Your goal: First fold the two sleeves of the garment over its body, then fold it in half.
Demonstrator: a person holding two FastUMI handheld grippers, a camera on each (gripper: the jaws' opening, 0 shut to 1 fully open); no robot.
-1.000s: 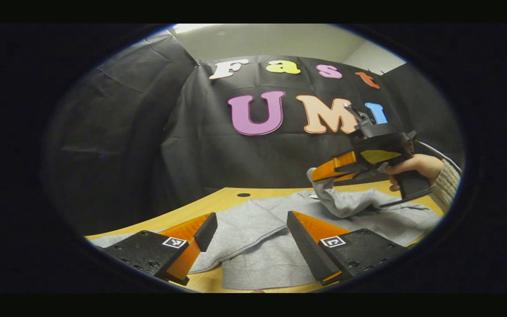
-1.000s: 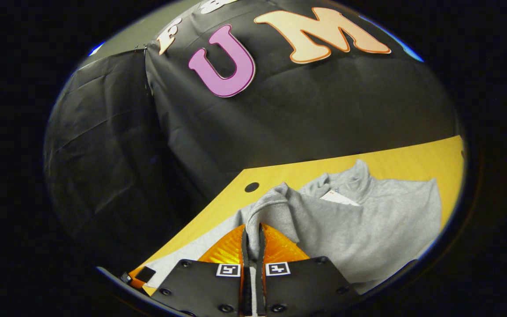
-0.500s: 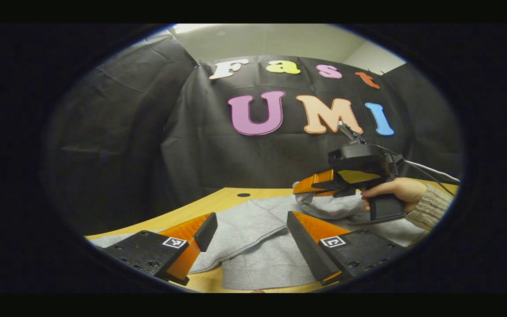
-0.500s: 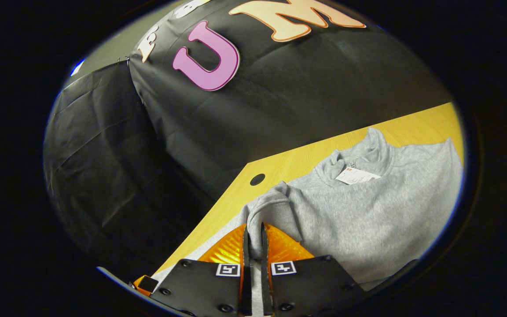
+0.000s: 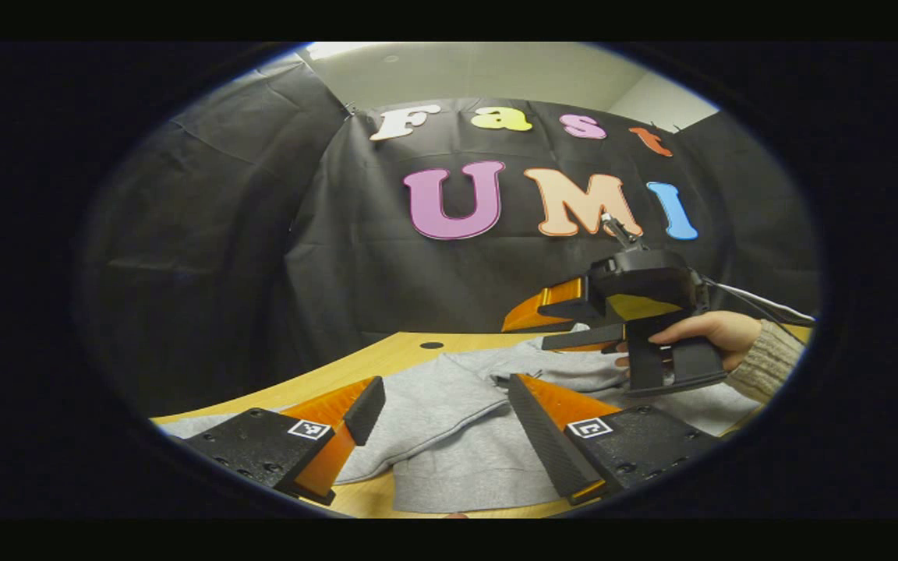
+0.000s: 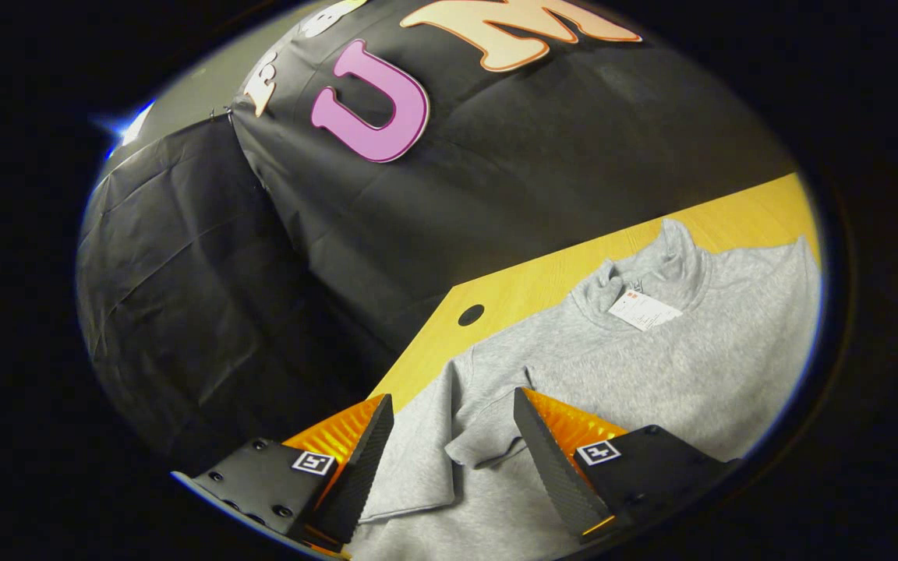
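A grey sweatshirt (image 6: 652,366) lies flat on the wooden table (image 6: 542,280), with its collar (image 6: 644,276) and a white tag (image 6: 644,309) at the far end. My right gripper (image 6: 453,409) is open just above the body, and a sleeve cuff (image 6: 488,444) lies loose on the cloth between its fingers. In the left gripper view, my left gripper (image 5: 441,401) is open and low over the sweatshirt (image 5: 449,452). One sleeve (image 5: 426,401) lies folded across the body there. Farther right, a hand (image 5: 702,331) holds the right gripper (image 5: 531,333) open over the other sleeve (image 5: 574,375).
A round hole (image 6: 470,315) sits in the table near its back edge, also visible as the hole (image 5: 431,344) in the left gripper view. Black cloth walls close the booth behind and to the left. Bare wood runs along the table's back edge.
My right gripper carried the sleeve left and down over the body, then opened and let it go. The sleeve now lies flat. My left gripper has not moved.
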